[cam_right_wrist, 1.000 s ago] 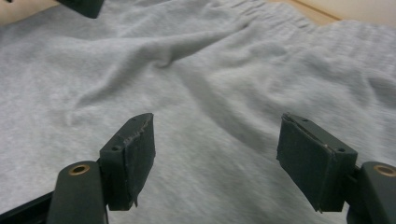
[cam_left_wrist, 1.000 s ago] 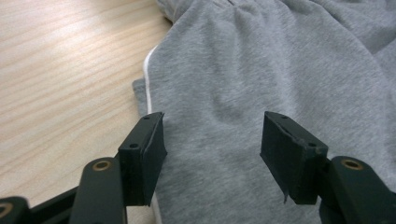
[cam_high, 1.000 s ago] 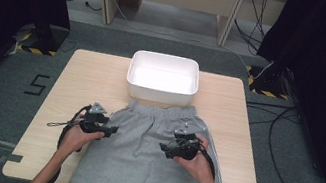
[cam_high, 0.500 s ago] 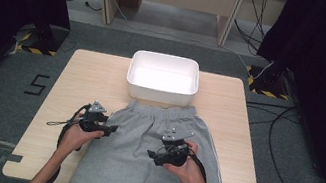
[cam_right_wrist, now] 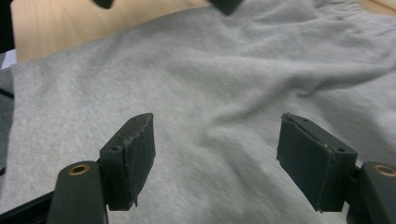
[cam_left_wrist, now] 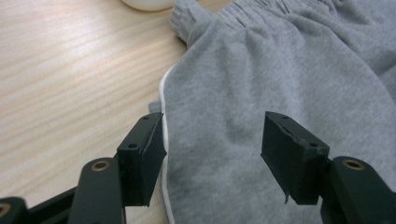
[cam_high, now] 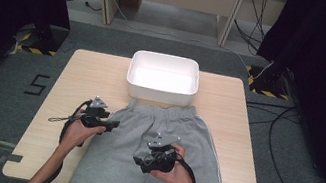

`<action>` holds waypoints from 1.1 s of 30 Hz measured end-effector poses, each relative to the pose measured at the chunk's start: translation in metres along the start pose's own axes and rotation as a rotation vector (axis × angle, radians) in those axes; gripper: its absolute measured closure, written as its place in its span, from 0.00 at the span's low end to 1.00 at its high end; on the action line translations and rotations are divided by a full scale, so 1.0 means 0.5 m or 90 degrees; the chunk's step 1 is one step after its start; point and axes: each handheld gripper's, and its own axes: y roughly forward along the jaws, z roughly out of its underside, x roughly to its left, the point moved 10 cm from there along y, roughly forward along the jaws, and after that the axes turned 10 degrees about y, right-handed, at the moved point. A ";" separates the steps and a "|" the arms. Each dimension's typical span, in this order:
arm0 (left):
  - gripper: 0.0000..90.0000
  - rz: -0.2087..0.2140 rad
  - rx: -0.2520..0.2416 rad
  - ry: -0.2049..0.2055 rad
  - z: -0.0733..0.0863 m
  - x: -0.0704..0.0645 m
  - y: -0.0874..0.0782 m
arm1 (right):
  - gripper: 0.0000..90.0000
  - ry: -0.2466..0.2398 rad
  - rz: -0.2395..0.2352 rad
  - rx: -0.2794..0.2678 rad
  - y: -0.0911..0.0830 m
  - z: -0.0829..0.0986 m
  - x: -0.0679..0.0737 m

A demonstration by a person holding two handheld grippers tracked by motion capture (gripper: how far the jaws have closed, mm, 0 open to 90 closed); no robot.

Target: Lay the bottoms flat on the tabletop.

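two tongs (cam_high: 113, 124) (cam_high: 138, 161), one shorts (cam_high: 192, 142)

- shorts (cam_high: 154, 156) lie flat on the table (cam_high: 83, 72), waistband toward the far edge
- tub (cam_high: 163, 77) sits on the table just behind the waistband
- left gripper (cam_high: 112, 124) at the shorts' left edge; right gripper (cam_high: 139, 162) over their middle

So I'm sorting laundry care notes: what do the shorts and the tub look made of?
The shorts look like soft grey jersey or fleece knit, matte and slightly heathered, with a gathered elastic waistband and white piping along the side seam; probably cotton blend, though the fibre can't be told. The tub looks like white moulded plastic, smooth with a faint sheen and rounded corners; glazed ceramic can't be ruled out.
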 end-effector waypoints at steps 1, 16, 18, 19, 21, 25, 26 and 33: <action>0.42 0.001 0.000 0.001 -0.003 0.001 0.002 | 0.32 0.000 0.000 0.000 0.000 0.000 0.000; 0.42 0.024 0.005 -0.024 -0.075 0.011 0.046 | 0.32 -0.029 -0.040 0.018 0.039 0.001 0.065; 0.42 0.022 0.010 -0.026 -0.081 0.015 0.054 | 0.32 -0.035 -0.041 0.018 0.041 0.001 0.068; 0.42 0.022 0.012 -0.024 -0.084 0.016 0.057 | 0.32 -0.034 -0.042 0.018 0.041 0.001 0.070; 0.42 0.025 0.014 -0.025 -0.088 0.016 0.063 | 0.31 -0.033 -0.043 0.019 0.042 0.002 0.071; 0.42 0.024 0.022 -0.025 -0.094 0.016 0.071 | 0.32 -0.033 -0.046 0.018 0.043 0.003 0.078; 0.42 0.023 0.022 -0.026 -0.095 0.017 0.073 | 0.31 -0.033 -0.046 0.017 0.043 0.003 0.079; 0.43 0.023 0.029 -0.026 -0.106 0.019 0.087 | 0.31 -0.035 -0.047 0.018 0.044 0.003 0.086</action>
